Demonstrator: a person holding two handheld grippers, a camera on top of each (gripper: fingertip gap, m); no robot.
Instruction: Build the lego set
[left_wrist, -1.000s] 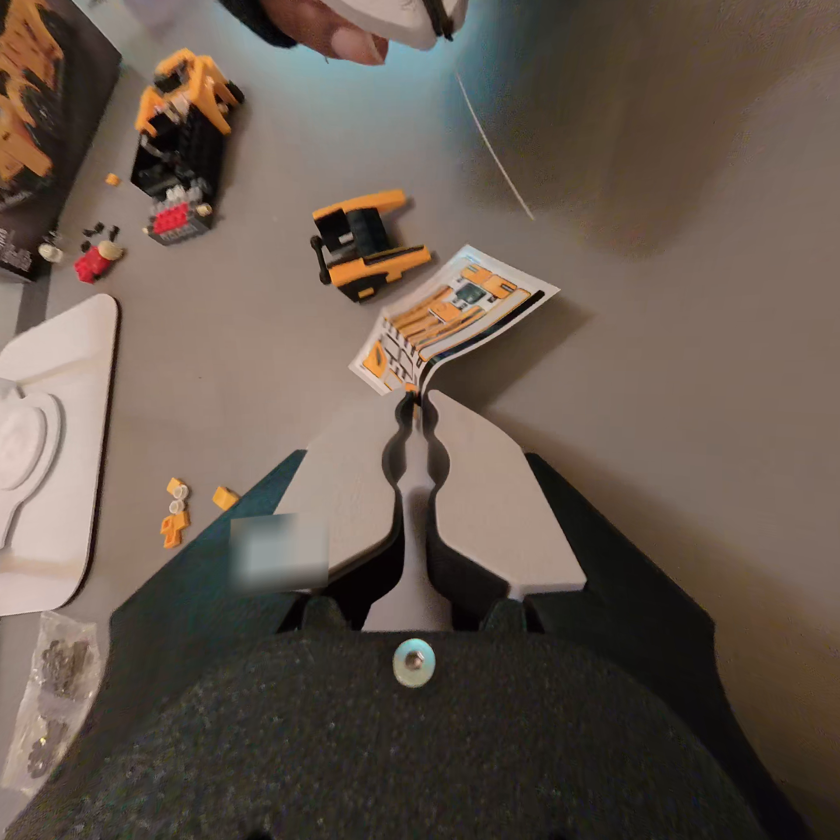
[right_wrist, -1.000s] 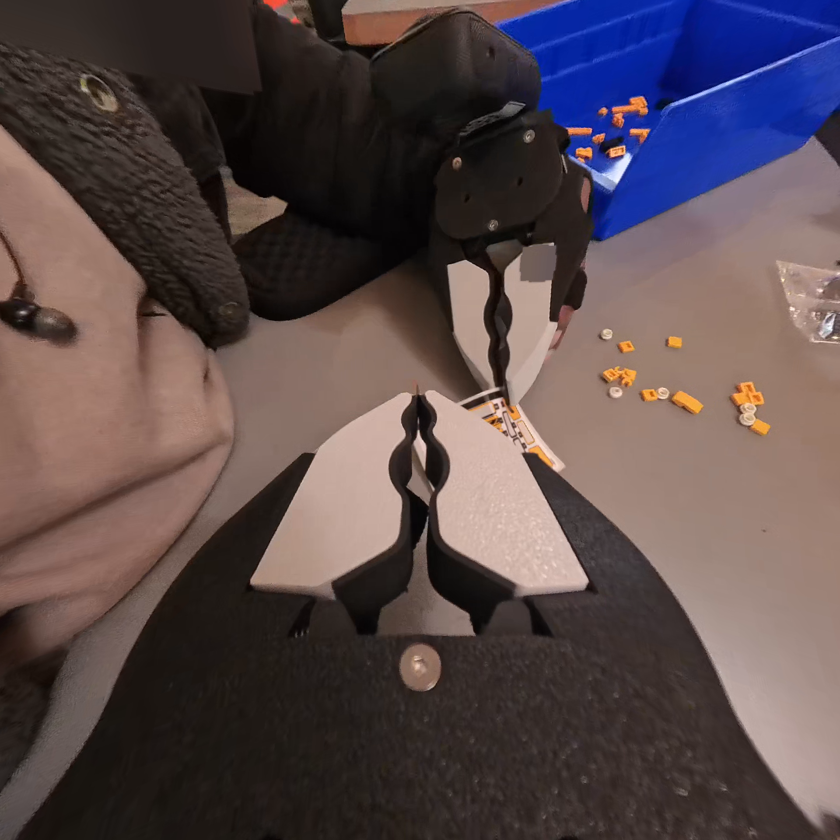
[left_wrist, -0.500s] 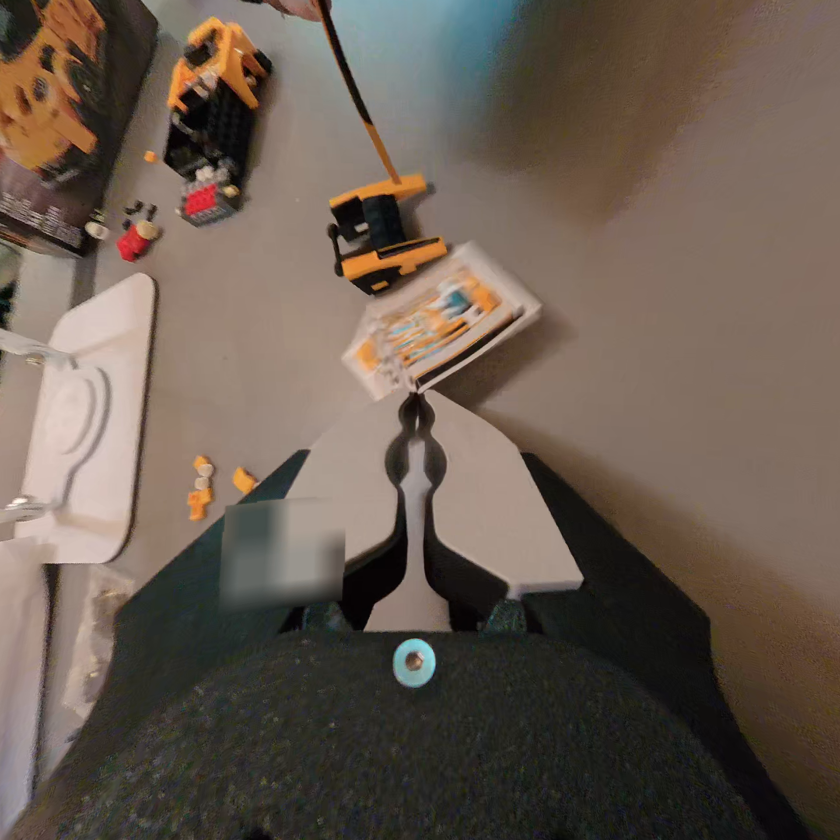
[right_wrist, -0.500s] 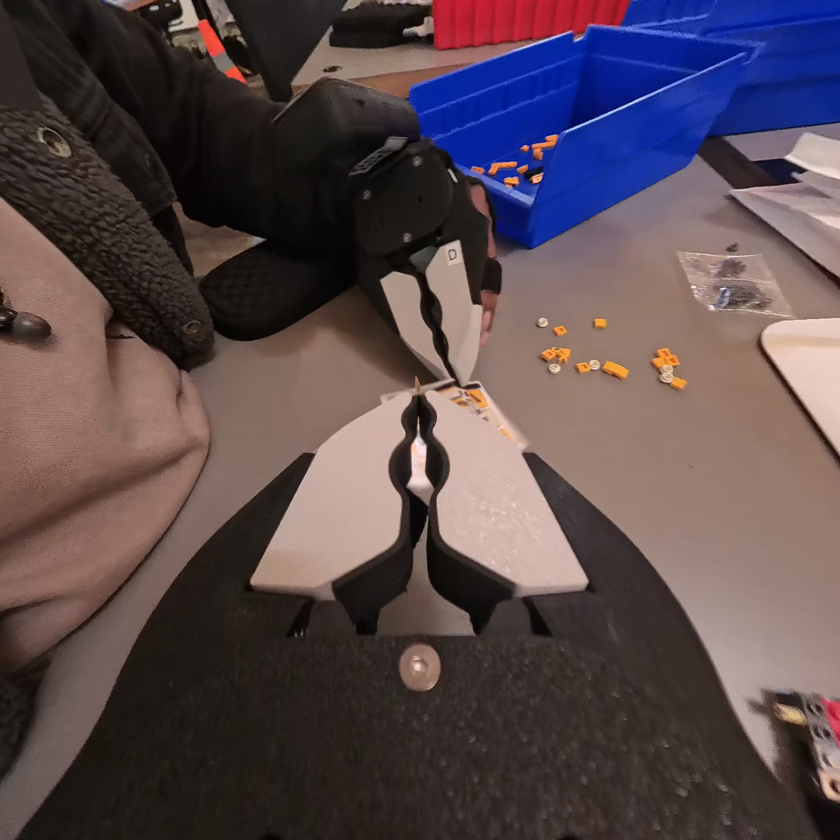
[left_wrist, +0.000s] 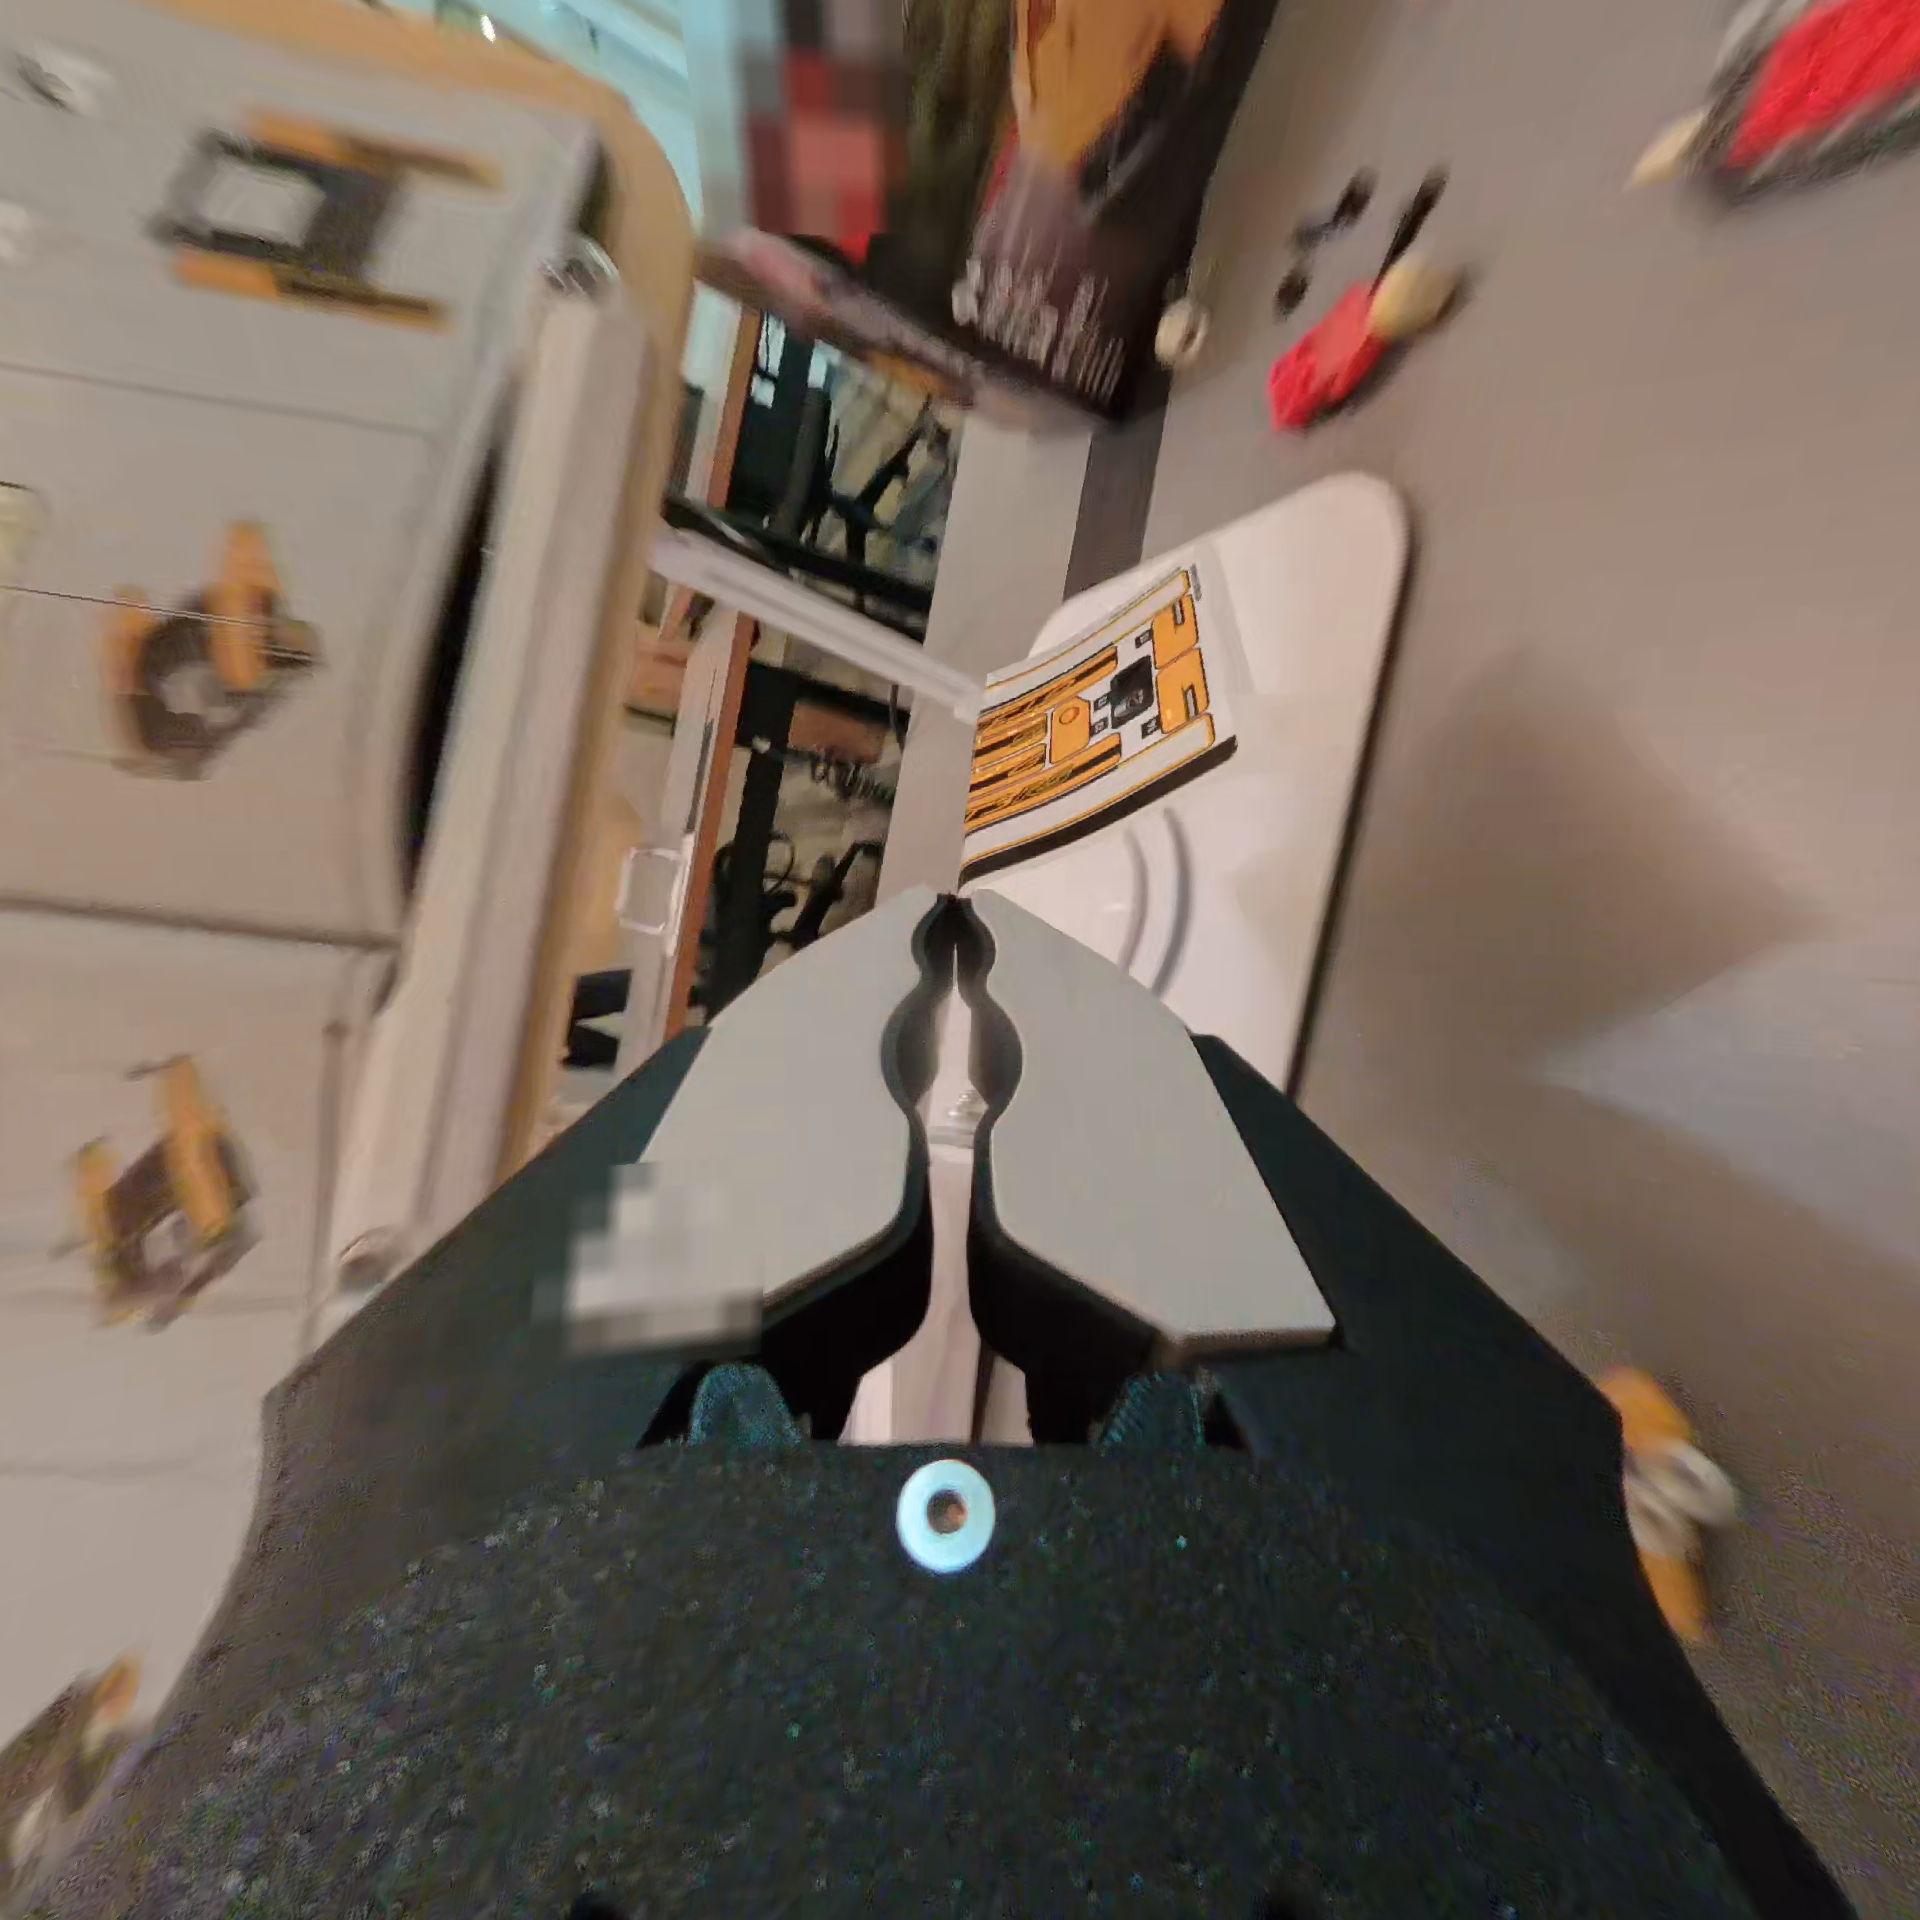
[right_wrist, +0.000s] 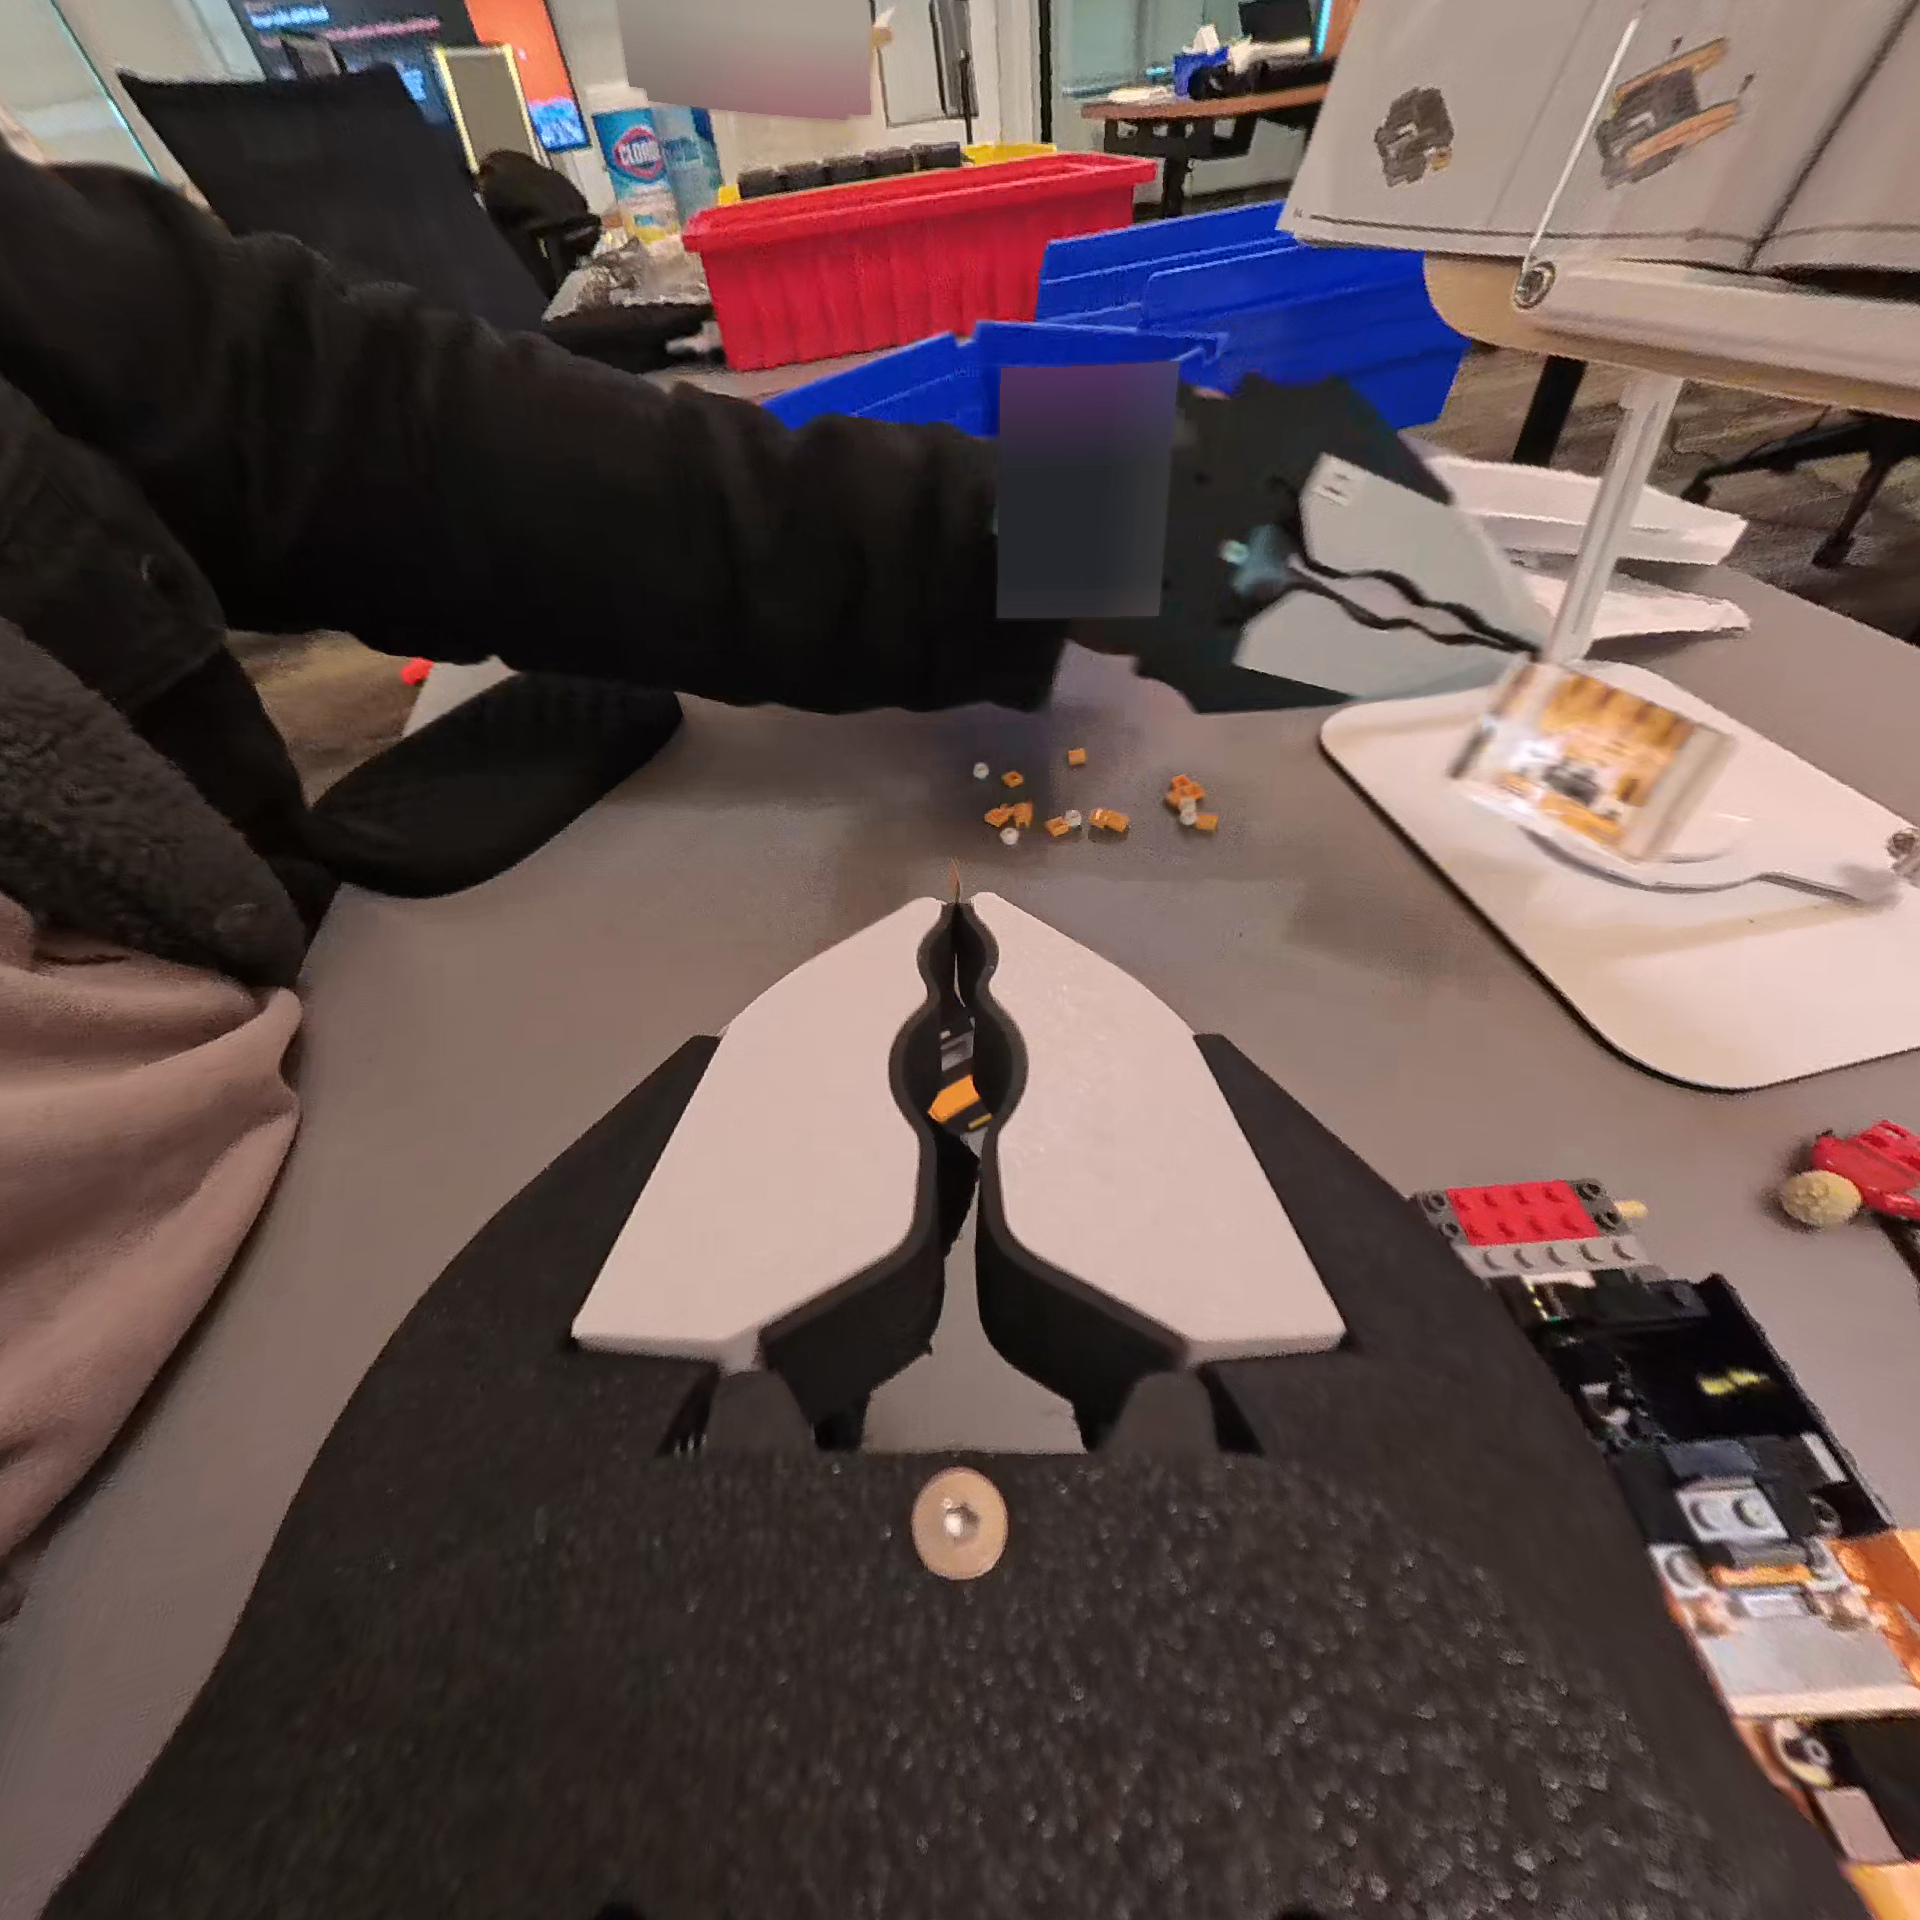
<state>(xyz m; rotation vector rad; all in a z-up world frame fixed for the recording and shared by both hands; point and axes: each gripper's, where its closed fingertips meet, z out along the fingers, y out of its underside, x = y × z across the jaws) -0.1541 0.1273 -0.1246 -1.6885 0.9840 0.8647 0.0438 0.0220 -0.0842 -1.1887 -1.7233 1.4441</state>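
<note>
- The white stand base (right_wrist: 1621, 966) lies on the grey table (right_wrist: 644, 966); loose orange bricks (right_wrist: 1091, 810) are scattered beside it, and blue bins (right_wrist: 1236, 301) stand behind.
- The left gripper (left_wrist: 954, 906) has its fingers pinched on a corner of the glossy sticker sheet (left_wrist: 1091, 727), held above the stand base.
- The right gripper (right_wrist: 954, 906) is clenched on a thin orange-and-black sticker strip (right_wrist: 956, 1081), near the black brick model (right_wrist: 1662, 1382).

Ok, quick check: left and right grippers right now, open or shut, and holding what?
Left gripper: shut on the sticker sheet, pinched by its corner.
Right gripper: shut on a thin peeled sticker, black and orange, between the fingers.
</note>
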